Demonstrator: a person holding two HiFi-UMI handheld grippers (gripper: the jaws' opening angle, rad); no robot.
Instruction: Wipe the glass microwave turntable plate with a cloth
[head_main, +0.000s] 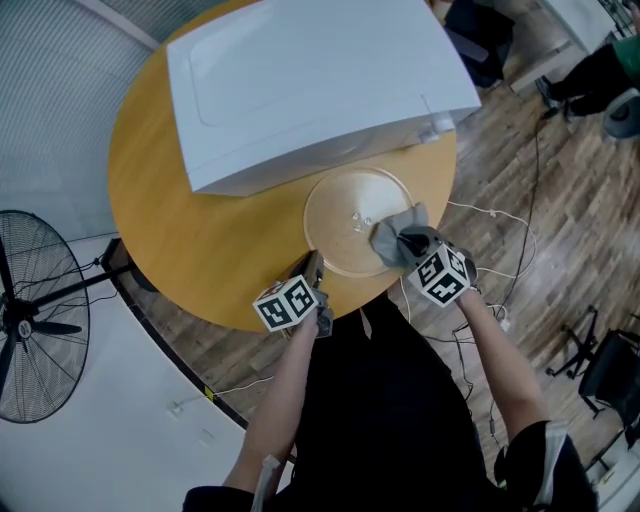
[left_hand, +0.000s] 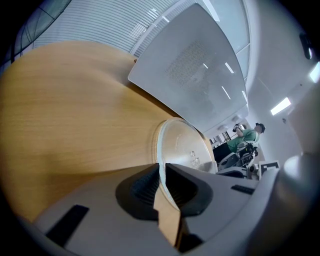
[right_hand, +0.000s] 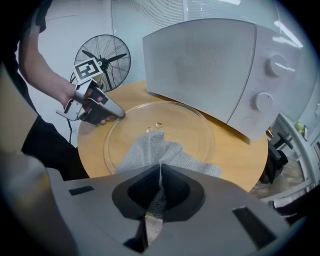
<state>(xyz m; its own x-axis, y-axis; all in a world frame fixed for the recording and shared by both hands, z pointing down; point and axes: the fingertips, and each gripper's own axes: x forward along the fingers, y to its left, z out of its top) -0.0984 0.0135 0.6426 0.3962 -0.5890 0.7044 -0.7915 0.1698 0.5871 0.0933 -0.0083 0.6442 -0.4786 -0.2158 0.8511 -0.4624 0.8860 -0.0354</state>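
The round glass turntable plate (head_main: 345, 215) lies flat on the wooden table, in front of the microwave. My left gripper (head_main: 315, 268) is shut on the plate's near-left rim (left_hand: 161, 172), the glass edge pinched between its pads. My right gripper (head_main: 405, 243) is shut on a grey cloth (head_main: 398, 236) that is spread over the plate's right side. In the right gripper view the cloth (right_hand: 159, 152) fans out from the jaws across the plate (right_hand: 190, 132), just short of the raised nubs at its centre, and the left gripper (right_hand: 102, 107) shows at the far rim.
A white microwave (head_main: 310, 85) stands on the round wooden table (head_main: 190, 230) just behind the plate. A black floor fan (head_main: 30, 320) is at the left, cables and chairs lie on the wood floor at the right. Another person (left_hand: 247, 136) sits far off.
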